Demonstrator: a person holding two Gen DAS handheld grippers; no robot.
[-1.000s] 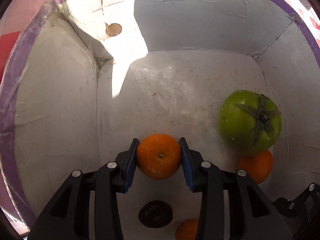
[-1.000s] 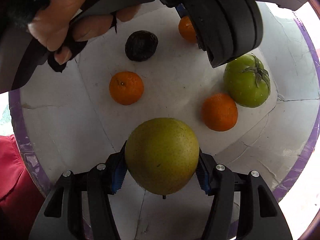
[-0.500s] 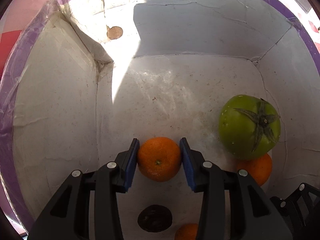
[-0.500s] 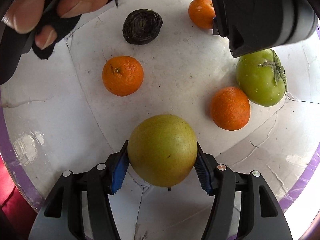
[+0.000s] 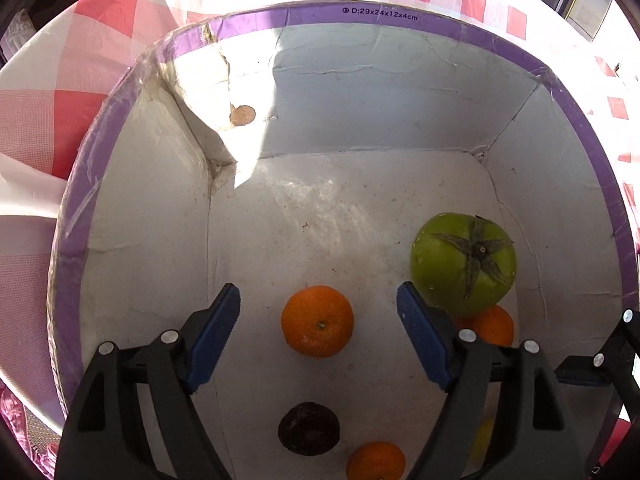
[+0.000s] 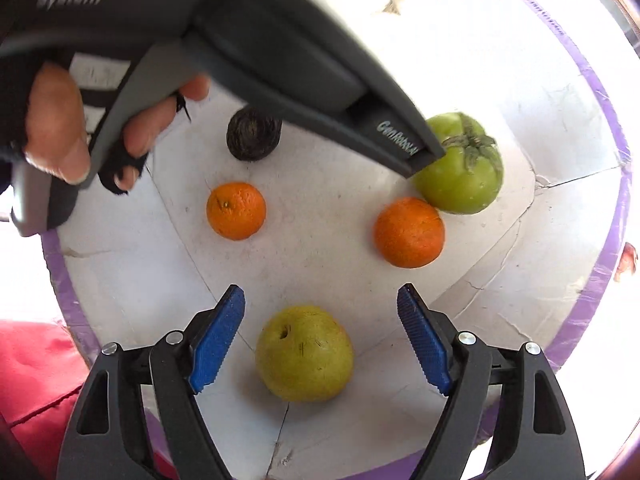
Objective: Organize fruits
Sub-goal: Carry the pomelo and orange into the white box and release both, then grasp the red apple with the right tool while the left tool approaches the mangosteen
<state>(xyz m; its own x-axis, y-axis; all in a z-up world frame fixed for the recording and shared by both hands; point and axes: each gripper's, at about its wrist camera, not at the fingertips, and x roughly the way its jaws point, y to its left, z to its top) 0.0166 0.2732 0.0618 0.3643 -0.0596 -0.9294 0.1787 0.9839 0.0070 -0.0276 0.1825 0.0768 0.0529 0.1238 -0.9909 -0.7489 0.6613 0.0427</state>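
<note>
A white foam box with a purple rim (image 5: 380, 16) holds the fruit. My left gripper (image 5: 318, 330) is open above an orange (image 5: 317, 321) that lies free on the box floor between the blue pads. My right gripper (image 6: 320, 336) is open above a yellow-green pear (image 6: 305, 353) lying on the floor near the box wall. A green tomato (image 5: 464, 264) rests against another orange (image 5: 490, 326). A dark wrinkled fruit (image 5: 309, 428) and a third orange (image 5: 375, 460) lie nearer the left camera. In the right wrist view the tomato (image 6: 460, 164), two oranges (image 6: 236, 210) (image 6: 409, 232) and the dark fruit (image 6: 253, 138) show.
The box stands on a red and white checked cloth (image 5: 80, 80). The box's far left corner is cracked (image 5: 216, 80). In the right wrist view the person's hand (image 6: 56, 128) and the left gripper's body (image 6: 304, 80) hang over the box. Red fabric (image 6: 36, 372) lies outside the rim.
Both grippers have opened and lifted back. The orange left the left pads and the pear left the right pads; both now lie on the box floor.
</note>
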